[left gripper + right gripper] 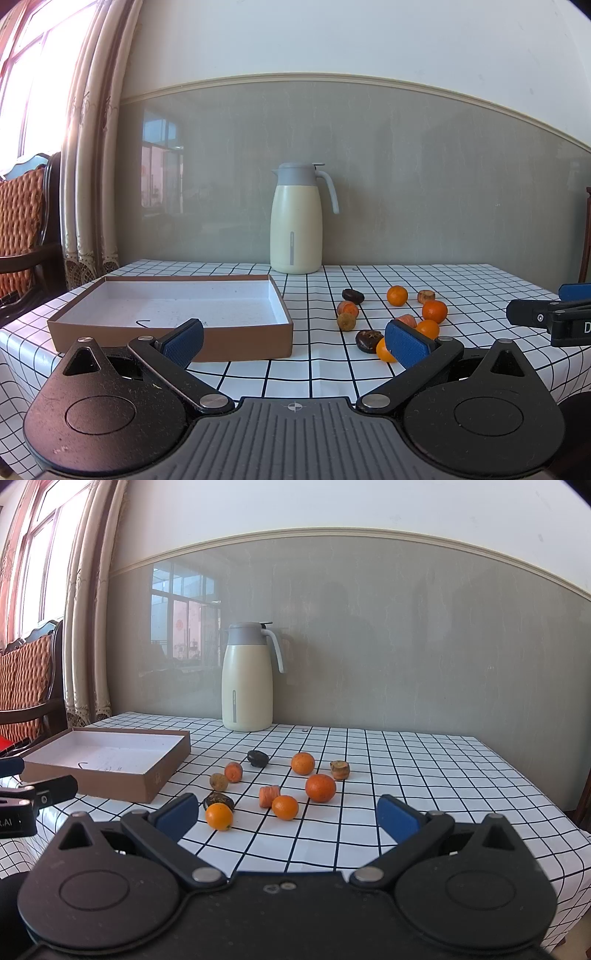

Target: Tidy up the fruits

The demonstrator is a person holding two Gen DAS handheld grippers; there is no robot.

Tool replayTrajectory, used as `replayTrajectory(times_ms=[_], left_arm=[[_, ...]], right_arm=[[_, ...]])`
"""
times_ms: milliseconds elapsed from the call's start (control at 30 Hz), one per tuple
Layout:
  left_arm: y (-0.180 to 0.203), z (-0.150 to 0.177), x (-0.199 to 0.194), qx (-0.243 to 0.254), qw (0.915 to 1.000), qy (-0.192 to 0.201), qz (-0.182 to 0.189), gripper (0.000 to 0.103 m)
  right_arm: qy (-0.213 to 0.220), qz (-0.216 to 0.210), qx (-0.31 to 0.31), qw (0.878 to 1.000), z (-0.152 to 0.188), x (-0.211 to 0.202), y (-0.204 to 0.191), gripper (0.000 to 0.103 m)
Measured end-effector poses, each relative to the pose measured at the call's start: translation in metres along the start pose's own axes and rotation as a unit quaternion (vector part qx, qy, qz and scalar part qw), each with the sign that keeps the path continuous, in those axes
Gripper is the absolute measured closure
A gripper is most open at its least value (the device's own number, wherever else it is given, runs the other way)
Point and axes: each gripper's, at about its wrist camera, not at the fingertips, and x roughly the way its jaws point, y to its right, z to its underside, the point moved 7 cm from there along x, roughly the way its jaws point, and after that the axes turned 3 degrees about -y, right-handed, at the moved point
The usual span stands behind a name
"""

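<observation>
My right camera gives me all the scattered fruit [280, 786] just right of the cardboard box [155, 779], whereas on my left camera the wide-apart left gripper [295, 341] half hides the nearest orange [384, 352]; the right gripper [288, 812] gapes too, holding nothing.

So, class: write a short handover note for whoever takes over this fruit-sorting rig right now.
Left gripper: open, holding nothing, raised in front of the cardboard box.
Right gripper: open, holding nothing, facing the scattered fruit.
Box: no fruit in it.
Fruit: four oranges, e.g., plus brown and dark pieces, e.g., loose on the checked tablecloth right of the box.
Done: nothing yet.
Left: move every piece, presumably into the box.
</observation>
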Motion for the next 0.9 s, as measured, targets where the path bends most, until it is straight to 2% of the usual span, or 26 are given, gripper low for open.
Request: replayTrajectory(times_ms=[900], left_arm=[[0.0000, 0.0001, 0.0000, 0.001, 1.0000, 0.000, 0.000, 0.000]], right_arm=[[0.002, 0.002, -0.003, 1.000, -0.0015, -0.0002, 0.0009, 0.006]])
